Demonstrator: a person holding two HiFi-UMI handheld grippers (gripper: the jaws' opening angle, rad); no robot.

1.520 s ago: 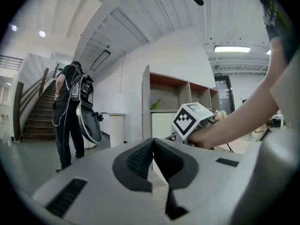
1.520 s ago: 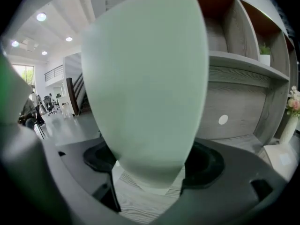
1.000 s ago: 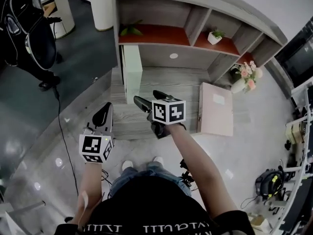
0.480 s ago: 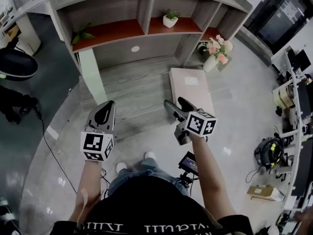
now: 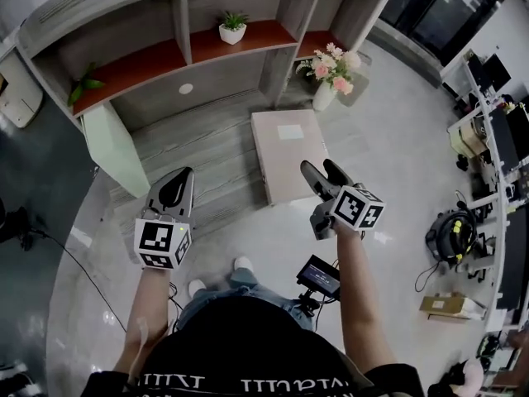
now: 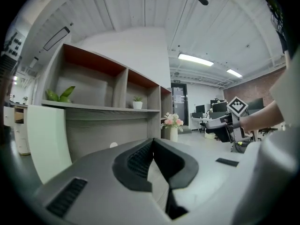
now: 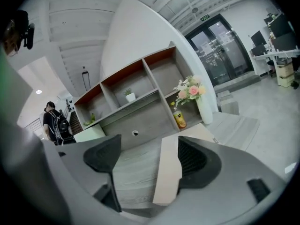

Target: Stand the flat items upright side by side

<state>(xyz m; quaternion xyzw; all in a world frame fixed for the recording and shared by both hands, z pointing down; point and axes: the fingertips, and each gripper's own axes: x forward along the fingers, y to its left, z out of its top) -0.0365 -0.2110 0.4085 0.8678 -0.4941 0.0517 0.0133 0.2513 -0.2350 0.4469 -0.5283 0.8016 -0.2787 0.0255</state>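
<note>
A flat beige box (image 5: 286, 151) lies on the grey wooden desk (image 5: 207, 164) below the shelves. A pale green flat item (image 5: 116, 149) stands upright at the desk's left end, also seen in the left gripper view (image 6: 44, 142). My right gripper (image 5: 322, 172) is open at the box's near right corner. In the right gripper view the box (image 7: 169, 170) shows between the spread jaws of my right gripper (image 7: 147, 149), close to the right one; I cannot tell if it touches. My left gripper (image 5: 175, 182) hovers shut and empty before the desk's near edge (image 6: 152, 144).
The shelf unit holds a small potted plant (image 5: 232, 28) and a leafy plant (image 5: 85, 82). A vase of flowers (image 5: 329, 74) and a yellow bottle (image 7: 178, 118) stand at the desk's right end. A person with a backpack (image 7: 51, 121) stands far left. Office clutter lies on the floor at right.
My right gripper has moved right, from in front of the green item to the beige box's near right corner. The head view has swung with it. The left gripper has stayed put.
</note>
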